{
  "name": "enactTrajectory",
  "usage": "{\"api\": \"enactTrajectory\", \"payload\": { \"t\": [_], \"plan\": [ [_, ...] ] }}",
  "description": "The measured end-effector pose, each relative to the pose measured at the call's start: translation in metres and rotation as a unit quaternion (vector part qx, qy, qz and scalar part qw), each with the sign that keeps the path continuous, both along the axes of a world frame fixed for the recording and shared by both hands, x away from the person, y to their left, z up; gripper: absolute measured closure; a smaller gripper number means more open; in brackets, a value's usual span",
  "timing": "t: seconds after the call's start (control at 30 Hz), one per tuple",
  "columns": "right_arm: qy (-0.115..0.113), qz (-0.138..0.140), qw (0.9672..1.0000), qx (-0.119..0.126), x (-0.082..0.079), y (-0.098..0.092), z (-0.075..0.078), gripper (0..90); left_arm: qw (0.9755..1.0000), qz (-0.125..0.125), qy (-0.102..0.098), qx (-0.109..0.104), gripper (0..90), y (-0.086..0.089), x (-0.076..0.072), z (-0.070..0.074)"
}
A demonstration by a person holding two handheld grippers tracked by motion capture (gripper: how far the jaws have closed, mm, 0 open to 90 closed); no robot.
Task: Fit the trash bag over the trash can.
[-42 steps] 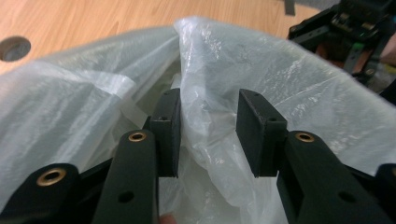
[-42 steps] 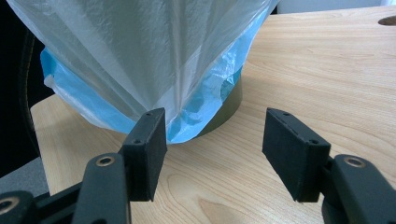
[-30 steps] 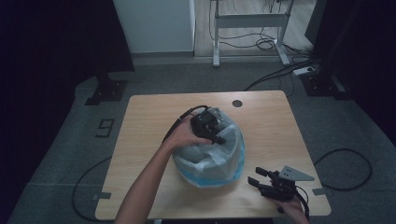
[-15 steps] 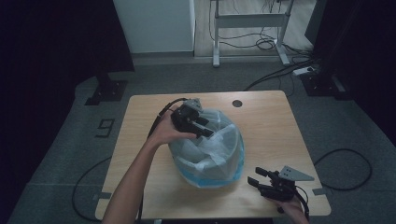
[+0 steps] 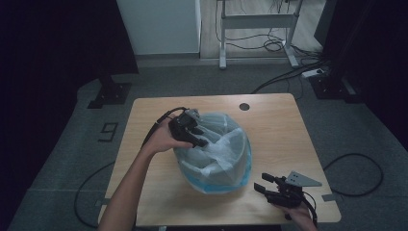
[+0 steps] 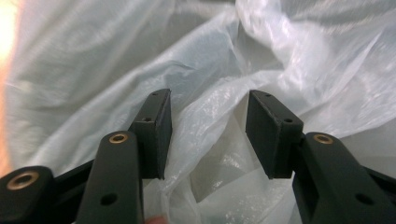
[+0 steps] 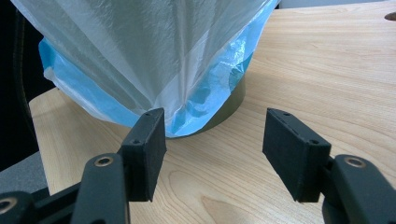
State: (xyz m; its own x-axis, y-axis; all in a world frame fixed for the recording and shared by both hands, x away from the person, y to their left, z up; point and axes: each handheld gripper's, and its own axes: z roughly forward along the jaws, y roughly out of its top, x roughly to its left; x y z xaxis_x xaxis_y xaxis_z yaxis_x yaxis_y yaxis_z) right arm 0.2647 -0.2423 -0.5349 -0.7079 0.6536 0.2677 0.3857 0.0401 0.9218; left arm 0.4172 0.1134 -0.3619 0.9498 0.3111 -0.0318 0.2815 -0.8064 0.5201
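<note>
Two grippers, one bin with one plastic liner, one table.

Nearest, at the lower right of the high view, the right gripper (image 5: 267, 185) rests low over the table (image 5: 284, 130) edge, held by a hand (image 5: 300, 216). In the right gripper view its jaws stand apart with nothing between them; released. Bare wood lies under them, and the bin's dark base (image 7: 231, 105) sits just beyond, draped in blue-edged plastic.

At mid-frame of the high view stands the bin (image 5: 215, 154), covered by a clear plastic liner (image 5: 226, 144) with a blue band near the bottom. It sits at the centre of the table, slightly toward the near edge.

On the bin's upper left side, the left gripper (image 5: 198, 139) reaches onto the liner, held by the left hand (image 5: 163, 139). In the left gripper view the jaws have just been closing; a fold of the liner (image 6: 210, 121) runs between them, but the pads do not press it together; released.

Farther off, one round hole (image 5: 244, 106) marks the table's far edge. On the floor at left, one mark reads "9" (image 5: 108, 131). Cables (image 5: 274, 45) lie at the top.
</note>
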Motion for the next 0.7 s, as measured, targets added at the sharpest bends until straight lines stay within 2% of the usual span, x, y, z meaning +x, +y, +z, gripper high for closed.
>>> {"api": "enactTrajectory", "payload": {
  "t": [0.1,0.3,0.47,0.57,0.7],
  "plan": [
    [0.0,-0.001,1.0,0.0,0.0,-0.001,0.0,38.6,0.9999,-0.003,0.006,0.016,51.0,-0.003,0.0,-0.004],
    [0.0,-0.002,1.0,0.001,0.0,-0.002,0.0,38.6,0.9993,-0.009,0.013,0.033,51.1,-0.007,0.0,-0.01],
    [0.0,-0.002,1.0,0.001,0.0,-0.002,0.0,38.6,0.9991,-0.006,0.015,0.039,50.7,-0.007,0.001,-0.01],
    [0.0,-0.002,1.0,0.001,0.0,-0.002,0.0,38.5,0.9997,-0.005,0.012,0.023,48.2,-0.004,0.001,-0.008],
    [0.0,-0.002,1.0,0.0,0.0,-0.003,0.0,38.5,0.9996,-0.005,-0.006,-0.026,38.1,0.003,-0.003,-0.004]
  ]
}}
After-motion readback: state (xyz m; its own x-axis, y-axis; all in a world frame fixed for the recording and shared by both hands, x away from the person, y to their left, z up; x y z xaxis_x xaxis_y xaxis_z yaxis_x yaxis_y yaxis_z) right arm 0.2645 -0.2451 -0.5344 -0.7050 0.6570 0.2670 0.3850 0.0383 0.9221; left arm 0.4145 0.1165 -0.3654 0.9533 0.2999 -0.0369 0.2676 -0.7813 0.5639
